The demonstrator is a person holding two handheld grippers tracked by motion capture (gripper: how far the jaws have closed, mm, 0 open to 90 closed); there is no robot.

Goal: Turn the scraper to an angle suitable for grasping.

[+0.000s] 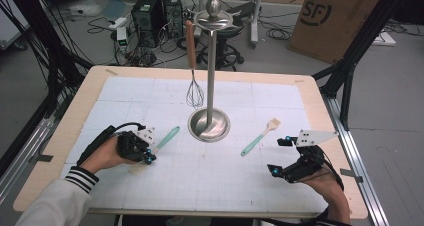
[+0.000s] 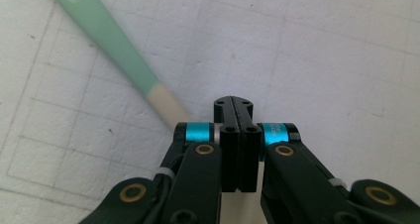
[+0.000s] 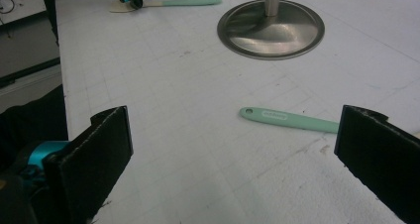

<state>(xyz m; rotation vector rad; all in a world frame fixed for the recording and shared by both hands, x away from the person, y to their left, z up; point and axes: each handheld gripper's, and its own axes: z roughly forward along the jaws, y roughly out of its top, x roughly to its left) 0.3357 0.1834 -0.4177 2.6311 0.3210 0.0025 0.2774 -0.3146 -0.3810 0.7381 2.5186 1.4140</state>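
Two mint-handled tools lie flat: left gripper (image 1: 148,157) pressed closed beside the spatula (image 1: 161,143); right gripper (image 1: 281,156) spread wide near the brush (image 1: 260,137).

We wear a white sleeve (image 1: 50,202) with a dark-and-white striped cuff (image 1: 81,179) on the left arm. Our left gripper (image 1: 145,153) is black, with blue anodised collars (image 2: 199,132), brass-coloured pivot screws (image 2: 204,149), a white block on top and a black cable (image 1: 102,136) looping from it. Our right gripper (image 1: 281,156) is also black with blue accents, topped by a grey three-cornered plate (image 1: 314,136) dotted with small holes; its broad jaws carry flat, matte black pads (image 3: 104,135).
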